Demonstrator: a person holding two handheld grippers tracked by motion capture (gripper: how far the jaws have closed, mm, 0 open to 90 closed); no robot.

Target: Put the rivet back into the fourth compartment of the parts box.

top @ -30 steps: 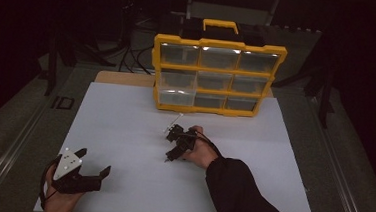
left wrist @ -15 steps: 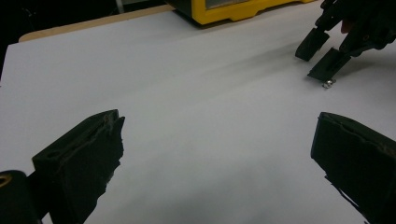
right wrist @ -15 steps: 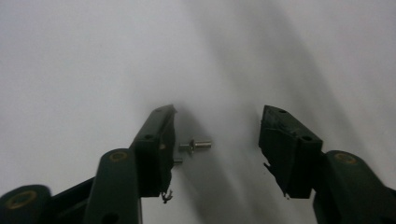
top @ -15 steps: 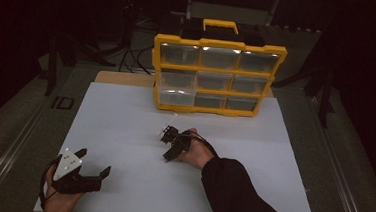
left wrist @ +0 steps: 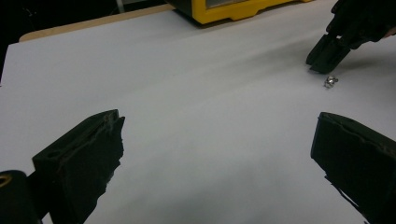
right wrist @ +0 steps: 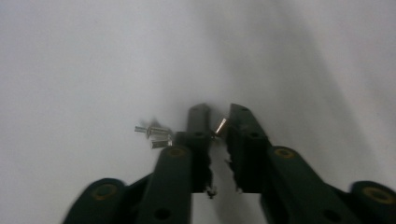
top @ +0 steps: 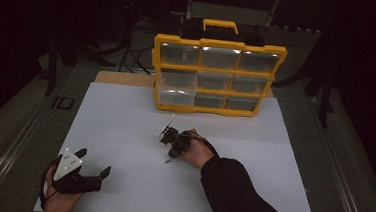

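- The yellow drawer cabinet (top: pixel 217 75) stands upright at the far edge of the white table sheet (top: pixel 124 126), its clear drawers facing the person; everything below is placed from it.
- The left gripper (top: pixel 92 173) rests well in front of the cabinet and off to its left, near the sheet's front edge, jaws spread wide with nothing between them (idle, in the same spot as a second ago).
- The right gripper (top: pixel 168 153) points down at the sheet just in front of the cabinet's lower drawers. Its jaws have just been closing: a second ago they stood apart, and now they are clamped on a small metal screw (right wrist: pixel 220 124), which sits slanted between the tips.
- Two more small screws (right wrist: pixel 153 134) lie on the sheet just beside that gripper's left jaw, loose, on the side away from the cabinet.
- The pinch looks made, so the pick-up is likely secured; a lift towards a cabinet drawer seems the natural next move, though the hold is only at the very tips.
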